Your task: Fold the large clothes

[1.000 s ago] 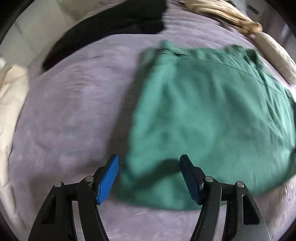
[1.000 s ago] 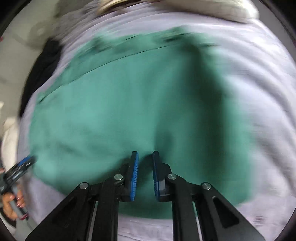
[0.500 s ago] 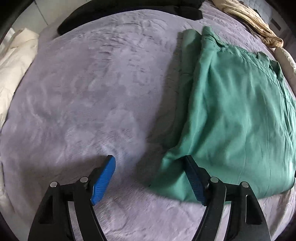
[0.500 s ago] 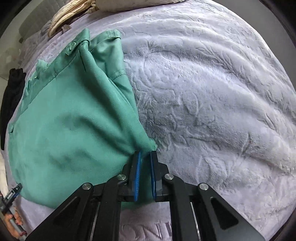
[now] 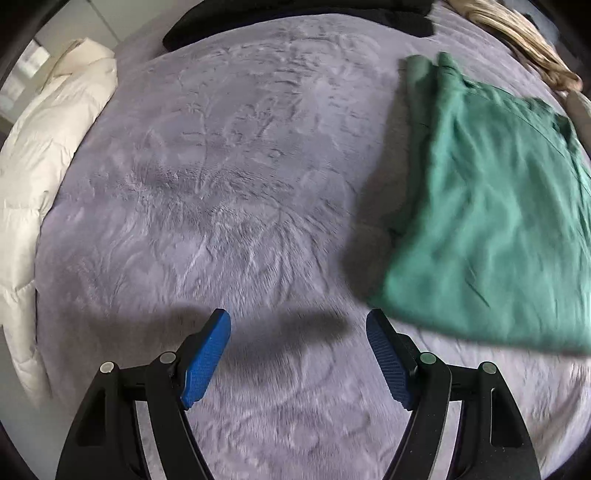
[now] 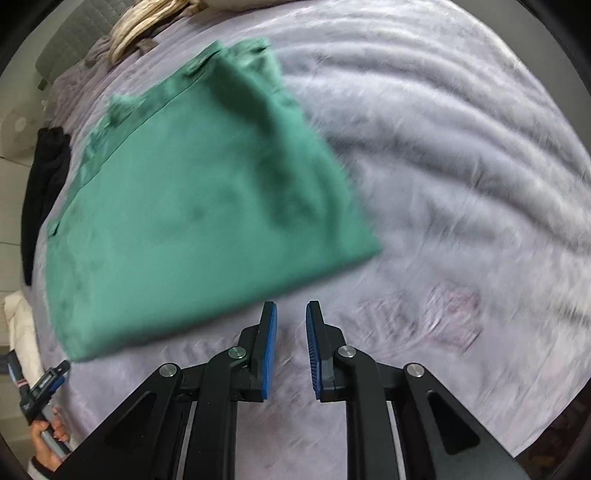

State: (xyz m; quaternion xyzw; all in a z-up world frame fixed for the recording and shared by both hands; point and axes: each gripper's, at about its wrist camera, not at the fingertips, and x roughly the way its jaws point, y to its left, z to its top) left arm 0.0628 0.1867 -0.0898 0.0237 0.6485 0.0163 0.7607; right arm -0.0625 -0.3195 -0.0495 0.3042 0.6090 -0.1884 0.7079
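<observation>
A green garment (image 5: 491, 221) lies folded into a rough rectangle on the lilac plush bedspread (image 5: 229, 192). In the left wrist view it is at the right, beyond my left gripper (image 5: 299, 343), which is wide open and empty over bare bedspread. In the right wrist view the garment (image 6: 199, 206) fills the left half, its near edge just ahead of my right gripper (image 6: 291, 334). That gripper is open a little, with nothing between its blue pads. The left gripper also shows in the right wrist view (image 6: 44, 387), at the lower left, in a hand.
A cream duvet (image 5: 40, 177) is bunched along the left edge of the bed. A black garment (image 5: 295, 18) lies at the far side, and a beige cloth (image 5: 517, 40) at the far right. The bedspread (image 6: 461, 184) stretches right of the green garment.
My right gripper has let go of the green garment's corner and drawn back; its jaws have parted. My left gripper has moved left, away from the garment, still open.
</observation>
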